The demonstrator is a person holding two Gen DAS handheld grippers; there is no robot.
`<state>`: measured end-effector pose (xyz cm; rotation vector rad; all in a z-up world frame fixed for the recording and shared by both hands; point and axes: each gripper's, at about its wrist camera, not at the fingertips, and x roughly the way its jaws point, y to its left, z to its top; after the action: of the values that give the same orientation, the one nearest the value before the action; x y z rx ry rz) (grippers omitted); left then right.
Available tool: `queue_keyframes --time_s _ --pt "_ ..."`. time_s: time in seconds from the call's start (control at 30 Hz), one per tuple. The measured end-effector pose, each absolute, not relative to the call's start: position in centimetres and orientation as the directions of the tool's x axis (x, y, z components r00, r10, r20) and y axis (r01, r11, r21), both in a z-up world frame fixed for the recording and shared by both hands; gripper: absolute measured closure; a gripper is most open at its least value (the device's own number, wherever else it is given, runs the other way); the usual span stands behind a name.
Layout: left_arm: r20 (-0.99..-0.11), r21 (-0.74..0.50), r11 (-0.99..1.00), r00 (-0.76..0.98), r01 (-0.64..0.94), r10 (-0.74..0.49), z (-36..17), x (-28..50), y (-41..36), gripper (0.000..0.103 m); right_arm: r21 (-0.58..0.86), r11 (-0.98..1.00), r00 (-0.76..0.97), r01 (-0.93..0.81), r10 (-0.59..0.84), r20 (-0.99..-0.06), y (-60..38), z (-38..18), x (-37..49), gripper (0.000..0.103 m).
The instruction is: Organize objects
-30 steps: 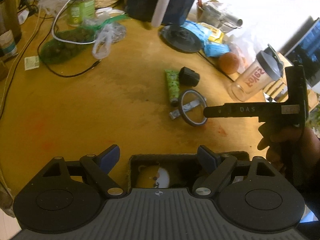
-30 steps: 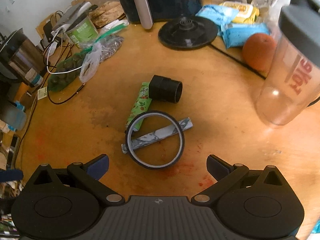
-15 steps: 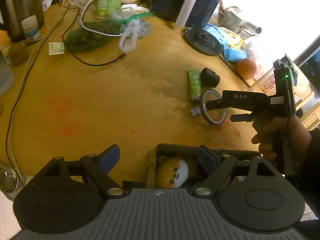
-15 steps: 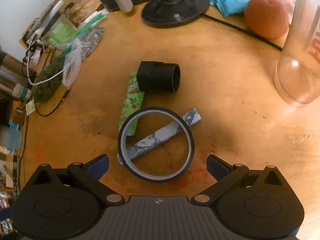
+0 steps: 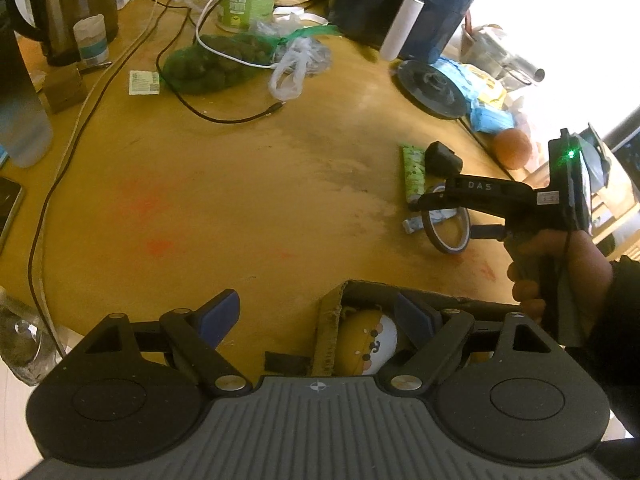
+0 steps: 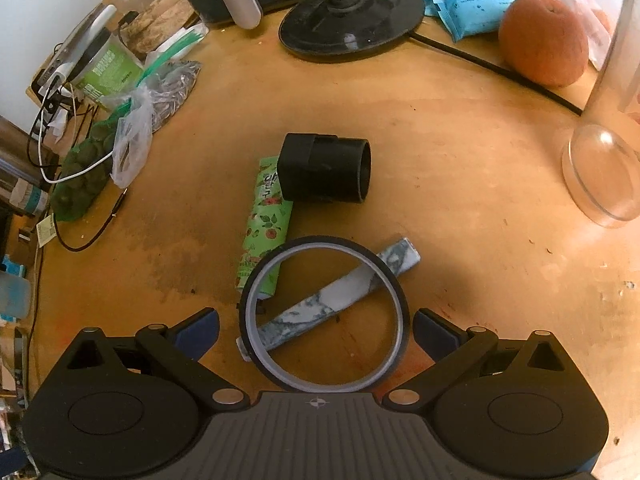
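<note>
Low centre of the right wrist view: right claw (image 6: 316, 330), jaws wide, straddling the tape ring (image 6: 326, 312) without touching it. Ring lies flat on the table (image 6: 460, 184), over a marbled bar (image 6: 394, 258) and a green tube (image 6: 266, 220); black cylinder (image 6: 326, 168) just above. Lower centre of the left view: left claw (image 5: 318, 314), jaws wide, empty, above a cardboard box (image 5: 332, 320) holding a plush toy (image 5: 368, 346).

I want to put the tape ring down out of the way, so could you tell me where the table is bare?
Bare wood spans the middle of the table, between the black cable and the cardboard box. Another patch lies between the black cylinder and the clear bottle. The far edge is crowded.
</note>
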<state>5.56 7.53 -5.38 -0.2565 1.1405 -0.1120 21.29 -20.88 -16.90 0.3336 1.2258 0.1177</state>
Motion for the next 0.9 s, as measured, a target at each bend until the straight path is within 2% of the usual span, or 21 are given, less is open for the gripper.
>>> queue_keyframes --time_s 0.23,0.33,0.67,0.9 --pt "-0.882 -0.254 0.966 0.421 -0.047 -0.211 -5.1 5.7 7.7 0.018 0.257 0.964 0.343 0.064 0.221 -0.913 -19.9 -16.9 21.4 0.003" --pt "-0.881 -0.251 0.967 0.423 -0.042 -0.21 -5.0 5.8 7.6 0.018 0.219 0.974 0.357 0.056 0.186 -0.916 -19.7 -16.7 21.4 0.013" --pt "-0.872 -0.249 0.969 0.435 -0.001 -0.223 -4.6 6.1 7.0 0.018 0.298 0.951 0.362 0.088 0.248 -0.899 -21.1 -16.4 21.2 0.013" --pt "-0.873 -0.252 0.967 0.426 0.022 -0.237 -4.7 6.3 6.5 0.018 0.317 0.947 0.401 0.046 0.273 -0.874 -22.0 -15.1 20.2 0.013"
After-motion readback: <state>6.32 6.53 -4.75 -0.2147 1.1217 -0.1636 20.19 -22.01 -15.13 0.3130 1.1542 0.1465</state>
